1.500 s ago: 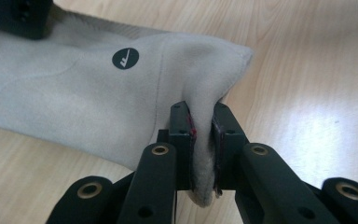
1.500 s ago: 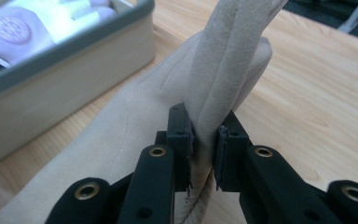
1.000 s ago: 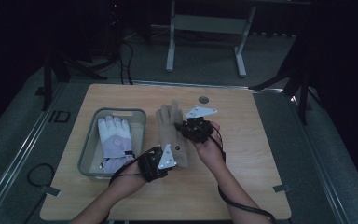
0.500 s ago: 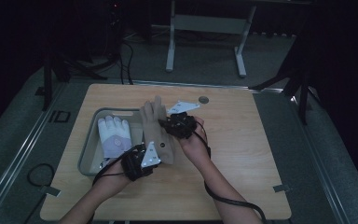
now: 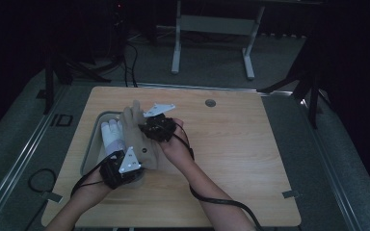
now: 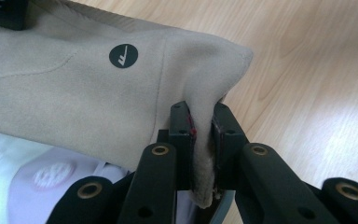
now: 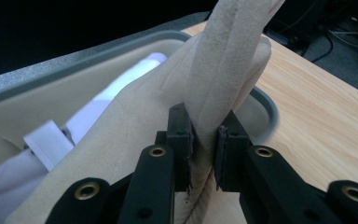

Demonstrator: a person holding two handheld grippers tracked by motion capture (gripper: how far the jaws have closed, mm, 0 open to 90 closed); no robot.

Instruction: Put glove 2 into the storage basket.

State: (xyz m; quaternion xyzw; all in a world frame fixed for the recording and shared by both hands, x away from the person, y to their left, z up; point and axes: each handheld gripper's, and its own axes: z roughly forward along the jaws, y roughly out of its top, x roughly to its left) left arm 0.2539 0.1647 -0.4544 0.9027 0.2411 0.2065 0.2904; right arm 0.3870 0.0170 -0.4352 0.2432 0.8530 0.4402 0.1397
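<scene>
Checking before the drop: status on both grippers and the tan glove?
Left gripper and right gripper: fingers shut on the tan glove. Glove held over the grey tray, above the white glove inside. Nothing in the way.

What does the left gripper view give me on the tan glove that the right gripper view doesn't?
Left gripper view: a round dark logo patch on the tan glove, and the left gripper pinching a fold at its edge over bare table.

Right gripper view: the grey tray's rim and the right gripper clamped on the glove's upright fingers.

Both: tan glove gripped, with the white glove beneath it.
</scene>
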